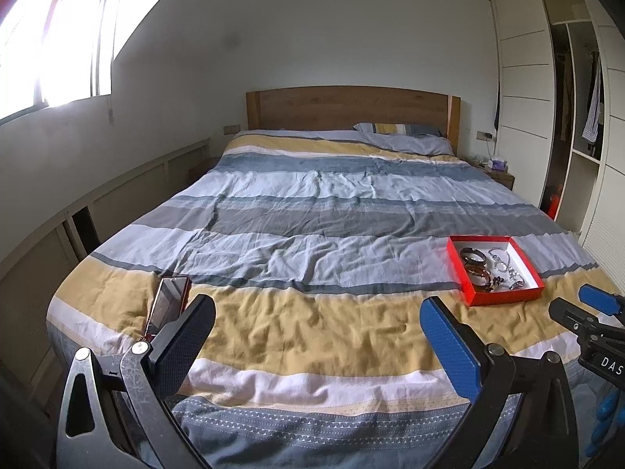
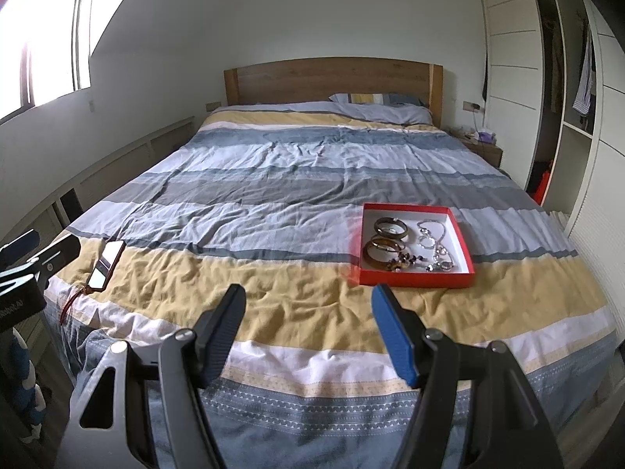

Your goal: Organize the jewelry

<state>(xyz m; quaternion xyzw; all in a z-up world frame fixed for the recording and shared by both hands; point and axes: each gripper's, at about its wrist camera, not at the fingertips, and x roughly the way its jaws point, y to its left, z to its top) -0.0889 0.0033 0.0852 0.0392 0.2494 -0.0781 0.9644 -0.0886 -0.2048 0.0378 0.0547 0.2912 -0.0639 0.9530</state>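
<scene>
A shallow red box [image 2: 414, 276] with a white inside lies on the striped bed cover, right of centre; it also shows in the left wrist view [image 1: 502, 295]. It holds dark and brown bangles [image 2: 384, 252], a silver chain [image 2: 431, 234] and small beaded pieces [image 2: 408, 262]. My right gripper [image 2: 308, 305] is open and empty, just short of the box's near edge. My left gripper [image 1: 316, 314] is open and empty over the yellow stripe, left of the box. The right gripper's blue fingertip [image 1: 599, 300] shows at the right edge of the left wrist view.
A phone in a red case [image 1: 168, 303] lies on the bed's left side, also in the right wrist view [image 2: 106, 264]. A wooden headboard [image 2: 332, 78] and a pillow [image 2: 381, 107] are at the far end. A wardrobe [image 2: 562, 90] stands to the right.
</scene>
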